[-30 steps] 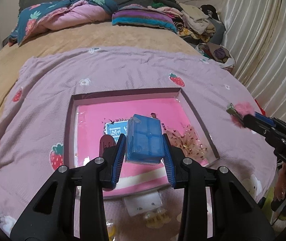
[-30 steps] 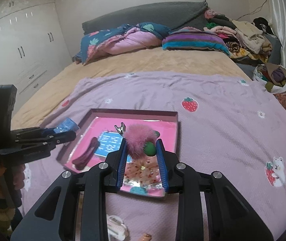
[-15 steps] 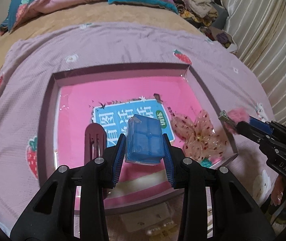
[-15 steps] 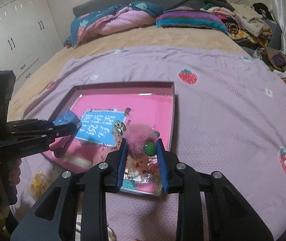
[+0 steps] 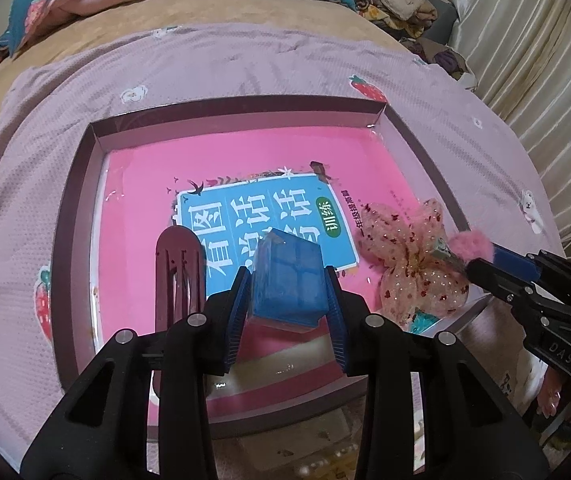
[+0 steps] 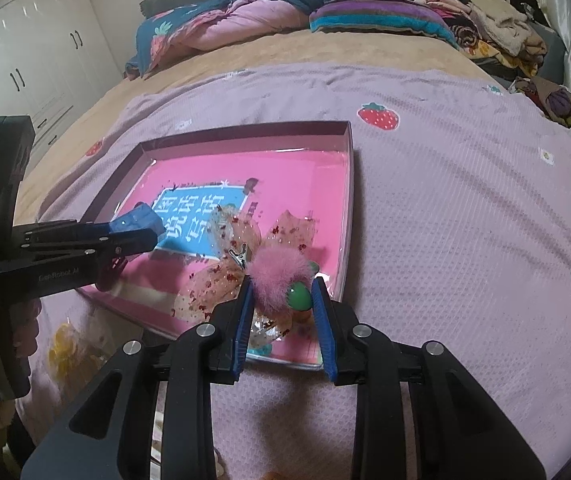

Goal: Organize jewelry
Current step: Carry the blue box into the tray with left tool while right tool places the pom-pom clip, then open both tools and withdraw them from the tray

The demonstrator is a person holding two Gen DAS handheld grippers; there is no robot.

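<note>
Nearest, the left tongs (image 5: 289, 300) are clenched on a small blue box (image 5: 287, 280), which hangs just above the pink floor of the tray (image 5: 81, 216). The right tongs (image 6: 281, 300) carry a pink fluffy clip (image 6: 279, 276) with a green bead at its base; their jaws have just been opening a little, but the clip sits between them and I judge it is not yet let go. It hangs over the near right corner of the tray, just above a sheer bow (image 5: 417, 272) with red sequins that already lies inside.

Beside the box, a dark red hair clip (image 5: 177, 276) also lies in the tray, on the left. So two pieces seem to be put away, and two more are about to be set down.

In front of the tray, on the purple blanket (image 6: 465, 208), some small items remain: a yellowish thing (image 6: 63, 348) and a white card (image 5: 305, 440) with pale beads. These are left to collect, I think. Farther back, the bed holds only pillows and piled clothes.
</note>
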